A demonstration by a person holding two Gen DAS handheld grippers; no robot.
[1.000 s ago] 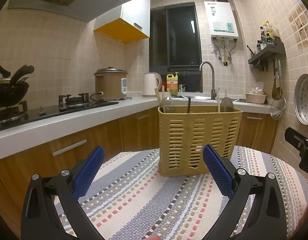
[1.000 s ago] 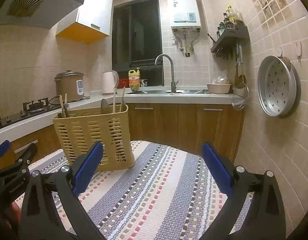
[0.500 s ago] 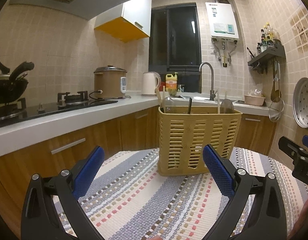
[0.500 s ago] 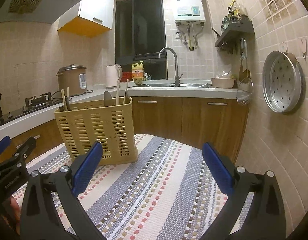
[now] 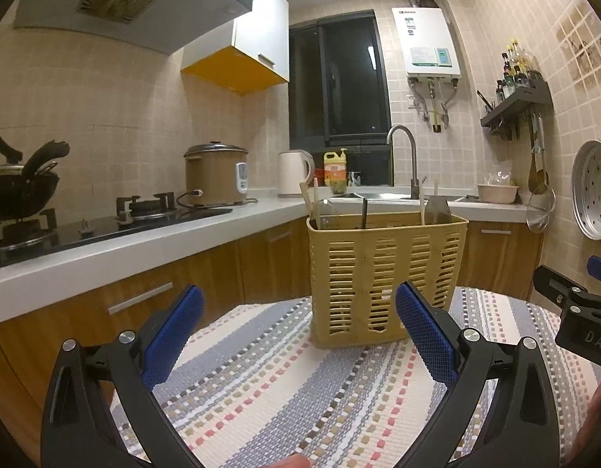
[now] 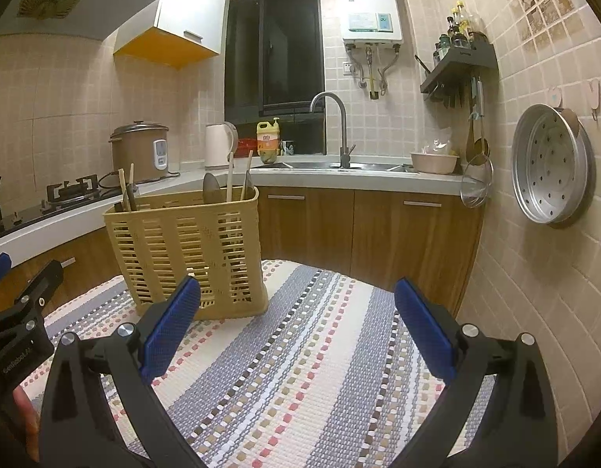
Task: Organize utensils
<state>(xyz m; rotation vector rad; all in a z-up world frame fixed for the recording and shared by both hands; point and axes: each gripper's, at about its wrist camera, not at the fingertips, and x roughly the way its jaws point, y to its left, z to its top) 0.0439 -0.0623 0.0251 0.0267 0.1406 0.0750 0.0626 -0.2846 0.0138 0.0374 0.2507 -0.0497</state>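
Observation:
A yellow slotted utensil basket (image 5: 386, 273) stands upright on a striped woven mat (image 5: 285, 382). It also shows in the right wrist view (image 6: 187, 249). Several utensils stick out of it: chopsticks (image 5: 315, 202), a dark handle (image 5: 364, 214) and a metal spatula (image 5: 437, 210). My left gripper (image 5: 300, 335) is open and empty, a short way in front of the basket. My right gripper (image 6: 296, 327) is open and empty, to the right of the basket. Each gripper shows at the edge of the other's view.
A kitchen counter (image 5: 144, 241) runs behind with a gas stove (image 5: 144, 206), rice cooker (image 5: 216, 173), kettle (image 5: 294, 173) and sink tap (image 5: 404, 156). A steamer tray (image 6: 550, 163) and strainer (image 6: 476, 183) hang on the right wall.
Both grippers have drawn back and up a little, so the basket looks slightly smaller and lower. Both stay open and empty.

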